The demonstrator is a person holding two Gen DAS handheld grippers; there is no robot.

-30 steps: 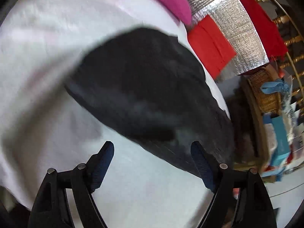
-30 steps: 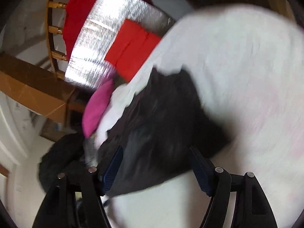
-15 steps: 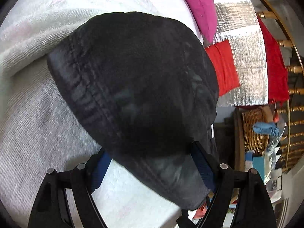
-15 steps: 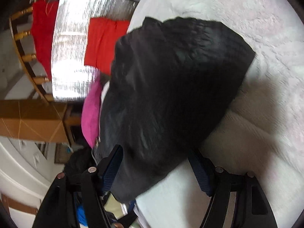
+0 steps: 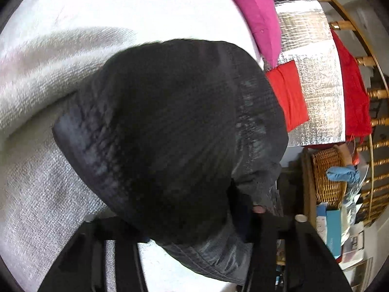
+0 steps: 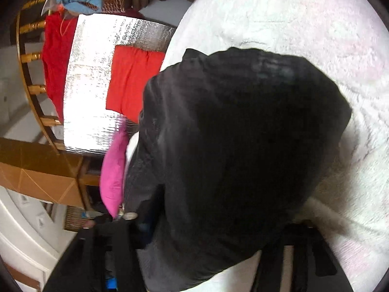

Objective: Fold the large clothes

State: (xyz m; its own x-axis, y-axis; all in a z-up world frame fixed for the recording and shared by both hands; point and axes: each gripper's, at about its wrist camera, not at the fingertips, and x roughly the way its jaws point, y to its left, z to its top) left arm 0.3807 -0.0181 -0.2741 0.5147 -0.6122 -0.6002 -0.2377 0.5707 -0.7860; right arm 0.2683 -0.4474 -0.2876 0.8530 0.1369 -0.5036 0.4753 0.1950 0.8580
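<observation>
Left gripper (image 5: 184, 238): low over the white bedspread (image 5: 73, 24), pushed in under the black garment (image 5: 170, 126); fingers mostly buried in cloth, so open or clamped cannot be told.
Right gripper (image 6: 209, 241): likewise nosed in at the garment's near edge, fingertips covered by fabric; grip state not readable.
Black garment: bunched in a rounded heap on the bedspread, draped over both gripper fronts, stitched hem running along its left side in the left wrist view.
Bedspread: white, textured, with a raised fold to the left of the garment in the left wrist view.
Beyond the bed: pink pillow (image 5: 255, 12) at the far edge, silver foil sheet (image 5: 313, 92) with a red cloth (image 5: 287, 97) lying on it, wicker basket (image 5: 328, 177) farther right.
Change from a second ago: then both pairs of blue pads showed clear and spread, short of the garment; now closer in, garment filling most of each view and hiding the pads.
</observation>
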